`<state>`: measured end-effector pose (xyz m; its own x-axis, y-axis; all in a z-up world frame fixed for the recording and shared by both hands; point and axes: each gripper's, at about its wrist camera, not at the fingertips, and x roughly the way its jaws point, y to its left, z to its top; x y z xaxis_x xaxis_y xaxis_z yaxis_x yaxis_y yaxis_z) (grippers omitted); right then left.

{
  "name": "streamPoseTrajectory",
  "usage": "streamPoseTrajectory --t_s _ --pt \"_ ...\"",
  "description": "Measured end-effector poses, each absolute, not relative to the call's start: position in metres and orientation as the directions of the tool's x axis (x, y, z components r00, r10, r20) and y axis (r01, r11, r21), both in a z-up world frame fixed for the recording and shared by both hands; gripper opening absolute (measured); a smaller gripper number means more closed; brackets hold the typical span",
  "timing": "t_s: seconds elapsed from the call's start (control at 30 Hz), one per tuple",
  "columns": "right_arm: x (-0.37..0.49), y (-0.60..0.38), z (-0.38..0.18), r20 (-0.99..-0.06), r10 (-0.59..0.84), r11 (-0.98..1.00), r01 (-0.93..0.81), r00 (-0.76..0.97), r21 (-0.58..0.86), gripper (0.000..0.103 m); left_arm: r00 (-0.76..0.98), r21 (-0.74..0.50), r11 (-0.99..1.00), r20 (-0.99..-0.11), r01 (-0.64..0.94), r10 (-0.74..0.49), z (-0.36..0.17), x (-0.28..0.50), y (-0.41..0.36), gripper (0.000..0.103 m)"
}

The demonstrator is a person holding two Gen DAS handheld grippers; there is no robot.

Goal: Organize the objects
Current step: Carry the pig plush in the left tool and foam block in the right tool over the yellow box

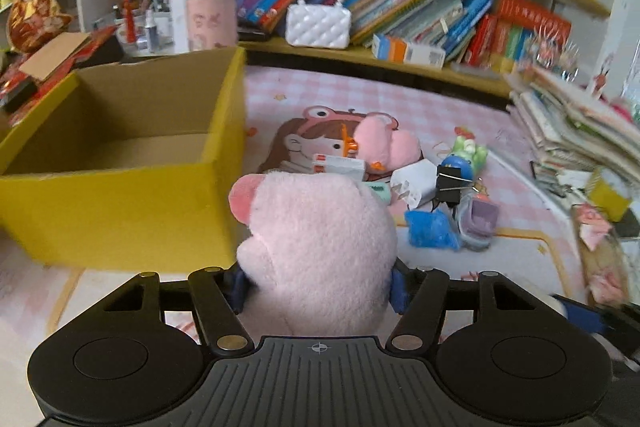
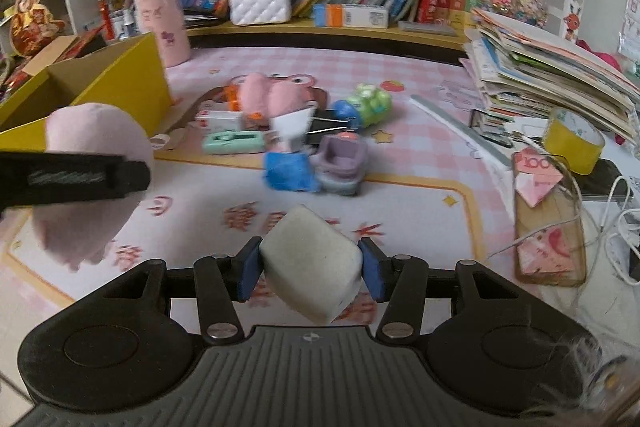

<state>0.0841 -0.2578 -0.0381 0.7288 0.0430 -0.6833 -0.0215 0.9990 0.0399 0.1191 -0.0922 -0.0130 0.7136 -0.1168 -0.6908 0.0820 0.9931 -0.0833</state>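
My left gripper point(image 1: 318, 287) is shut on a pink plush toy point(image 1: 316, 247) and holds it above the mat, just right of the open yellow cardboard box point(image 1: 120, 211). The same toy point(image 2: 92, 183) and one left finger show at the left of the right wrist view. My right gripper point(image 2: 310, 269) is shut on a white block point(image 2: 312, 263), held above the mat. A pile of small things lies on the pink mat: another pink plush point(image 2: 272, 97), a white charger point(image 1: 414, 183), a blue cloth point(image 2: 290, 173), a purple toy point(image 2: 344, 157), a green toy point(image 2: 368, 103), a mint case point(image 2: 234, 143).
A bookshelf with books and a white quilted purse point(image 1: 318, 23) runs along the back. A pink tin point(image 2: 162, 25) stands by the box. A stack of books and papers point(image 2: 548, 75), a yellow tape roll point(image 2: 574, 143), a phone point(image 2: 550, 239) and cables lie at the right.
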Motion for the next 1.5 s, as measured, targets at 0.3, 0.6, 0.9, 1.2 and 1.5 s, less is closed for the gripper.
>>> streamPoseTrajectory --t_s 0.3,0.6,0.9,1.2,1.5 --pt "0.052 -0.165 -0.032 -0.694 0.100 0.993 -0.113 0.713 0.027 0.049 0.727 -0.107 0.993 -0.685 -0.042 -0.043 -0.006 0.057 0.003 0.062" --pt "0.011 -0.078 -0.036 -0.708 0.155 0.984 -0.173 0.689 0.047 0.049 0.722 -0.096 0.990 -0.692 -0.102 0.008 -0.006 0.006 0.081 0.062" --pt "-0.015 -0.021 -0.034 -0.689 0.187 0.978 -0.198 0.700 0.064 0.049 0.746 -0.078 0.993 -0.666 -0.083 0.010 -0.001 -0.027 0.129 0.062" --pt "-0.022 -0.006 -0.024 -0.671 0.162 0.984 -0.172 0.723 0.052 0.049 0.770 -0.101 0.994 -0.637 -0.042 -0.032 0.005 -0.034 0.146 0.062" --pt "-0.025 -0.010 -0.023 -0.669 0.131 0.989 -0.138 0.731 0.043 0.049 0.773 -0.120 0.993 -0.629 0.008 -0.082 0.006 -0.031 0.141 0.062"
